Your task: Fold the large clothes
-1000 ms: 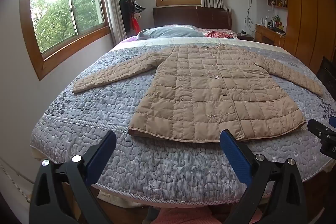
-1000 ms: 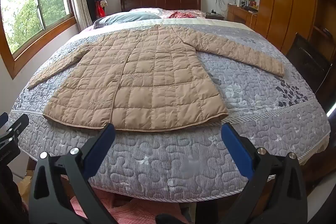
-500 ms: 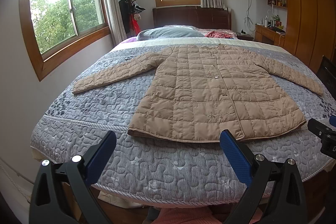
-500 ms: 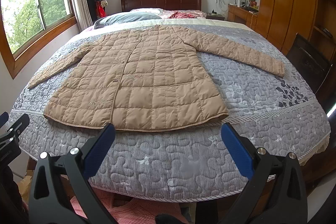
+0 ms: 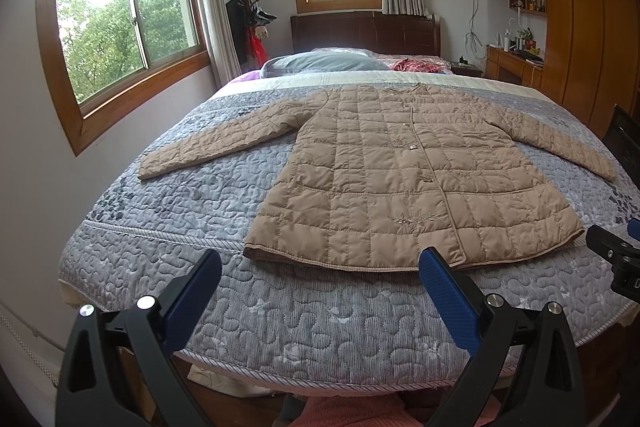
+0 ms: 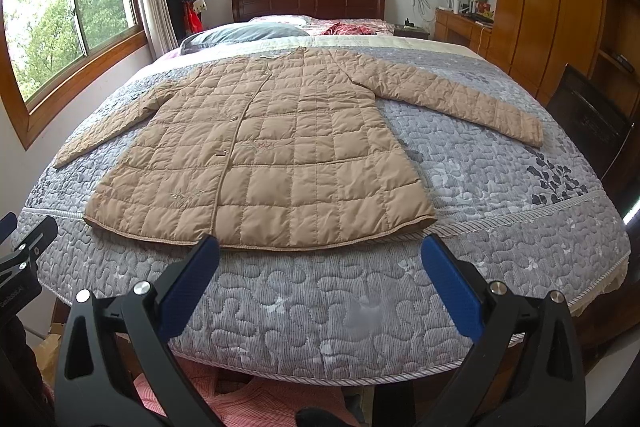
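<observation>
Right tongs (image 6: 320,259) seemingly edged slightly closer to coat (image 6: 272,155).

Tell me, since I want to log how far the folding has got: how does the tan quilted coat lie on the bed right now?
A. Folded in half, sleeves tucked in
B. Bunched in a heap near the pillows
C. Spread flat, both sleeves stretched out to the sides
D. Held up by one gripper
C: the coat lies flat on the quilt, sleeves out to both sides, and both open grippers, left and right, hold nothing.

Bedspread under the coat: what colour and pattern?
Grey bedspread with squiggly quilting and darker leaf prints; shows best in the right wrist view.
</observation>
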